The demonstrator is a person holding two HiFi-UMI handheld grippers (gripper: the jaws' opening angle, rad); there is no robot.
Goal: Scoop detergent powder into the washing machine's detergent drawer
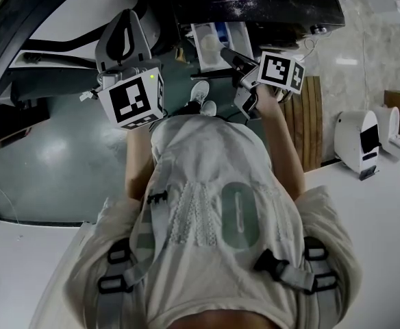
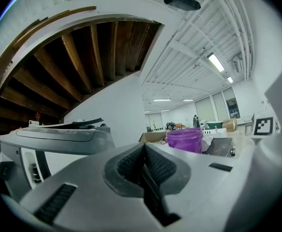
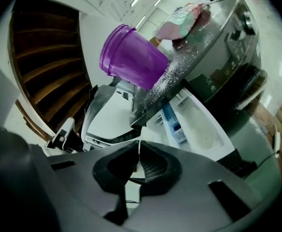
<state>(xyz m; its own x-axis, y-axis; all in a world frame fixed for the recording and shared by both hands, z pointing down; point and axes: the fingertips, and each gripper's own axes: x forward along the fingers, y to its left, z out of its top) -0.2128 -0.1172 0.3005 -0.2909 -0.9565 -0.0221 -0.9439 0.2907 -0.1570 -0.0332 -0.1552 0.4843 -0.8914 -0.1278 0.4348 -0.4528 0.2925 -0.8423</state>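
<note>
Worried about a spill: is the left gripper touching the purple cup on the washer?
Apart. The left gripper view shows the purple cup far beyond the left gripper's shut, empty fingers.

Two grippers: the left gripper [image 2: 143,151] with nothing in it, and the right gripper [image 3: 139,152], which clamps one thin white strip [image 3: 140,143]. Two marker cubes, one [image 1: 133,100] left of centre and one [image 1: 281,71] right of centre. One washing machine [image 3: 228,47], one detergent drawer [image 3: 199,124], one purple cup [image 3: 131,57] and one pouch [image 3: 182,21]. Two shoes [image 1: 200,91] at upper centre. Two white devices [image 1: 357,139] on the counter [image 1: 364,211] at the right edge.
</note>
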